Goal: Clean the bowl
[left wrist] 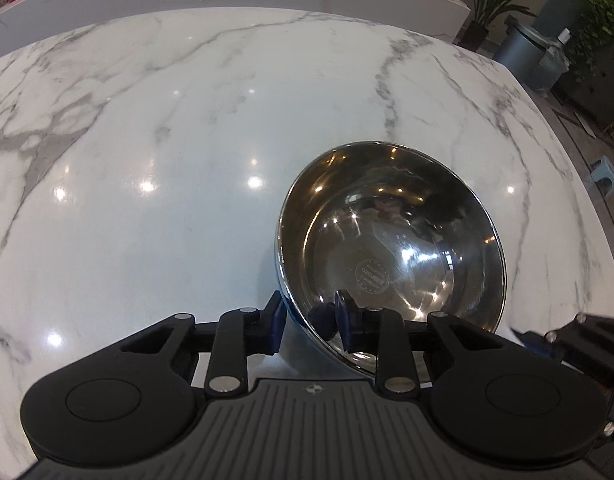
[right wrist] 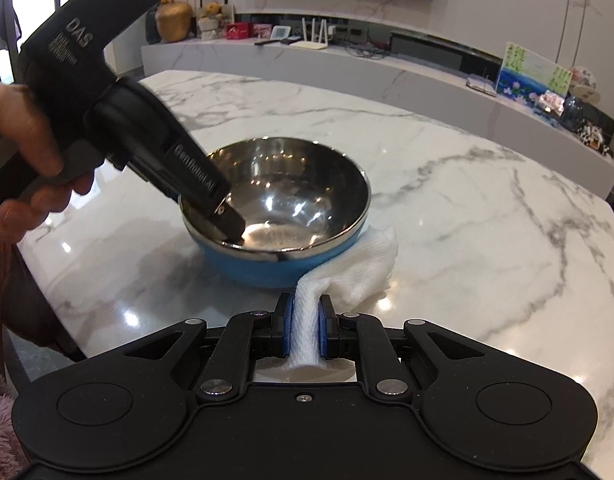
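A steel bowl with a blue outside stands on the marble table, empty and shiny inside. My left gripper straddles its near rim, one finger inside against the steel wall and one outside against the blue wall, gripping it. In the right wrist view that left gripper reaches down onto the bowl's left rim. My right gripper is shut on a white cloth, which trails from its pads to the table and runs under the bowl's right side.
A person's hand holds the left gripper at the table's left edge. A low white shelf with boxes and pictures runs behind the table. A grey bin and plants stand past the far right corner.
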